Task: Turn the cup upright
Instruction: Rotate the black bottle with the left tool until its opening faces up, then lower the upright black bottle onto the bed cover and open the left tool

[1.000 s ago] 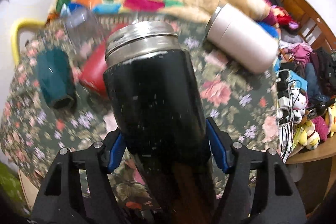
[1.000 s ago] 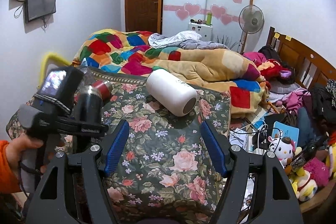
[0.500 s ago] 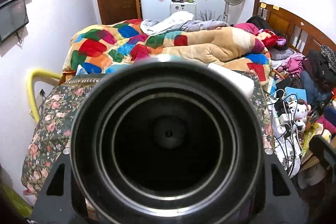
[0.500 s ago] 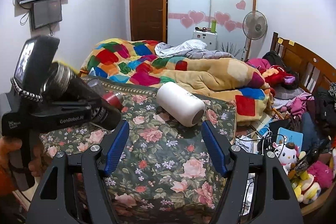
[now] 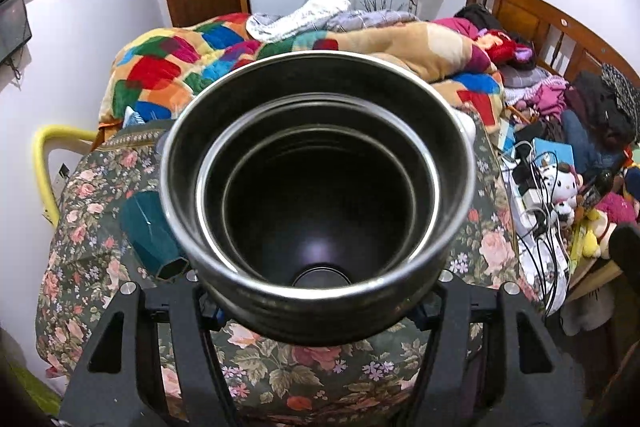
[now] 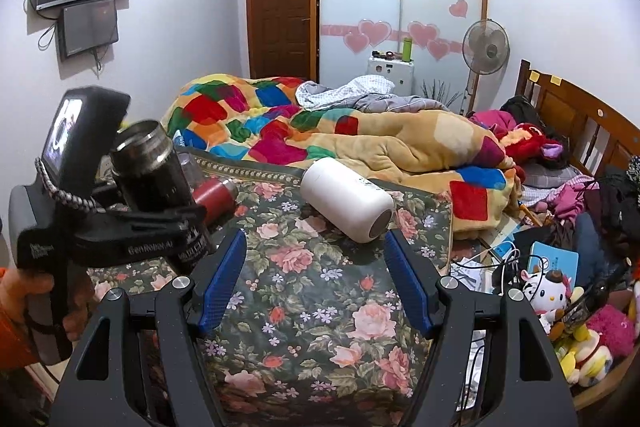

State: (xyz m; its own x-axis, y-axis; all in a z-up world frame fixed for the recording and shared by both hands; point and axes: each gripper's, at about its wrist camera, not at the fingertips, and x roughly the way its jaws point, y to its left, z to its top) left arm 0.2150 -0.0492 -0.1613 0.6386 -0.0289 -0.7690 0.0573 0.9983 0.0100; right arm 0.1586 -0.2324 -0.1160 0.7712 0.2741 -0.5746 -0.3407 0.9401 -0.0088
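Four cups: black [image 6: 156,171], white [image 6: 347,205], red [image 6: 214,195], teal [image 5: 154,235].

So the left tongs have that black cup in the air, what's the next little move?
Probably lower it, base first, onto the floral cloth. The left tongs grip the black cup near its base, mouth up and only slightly tilted, but it seems to hang above the cloth. The right tongs are open and idle.
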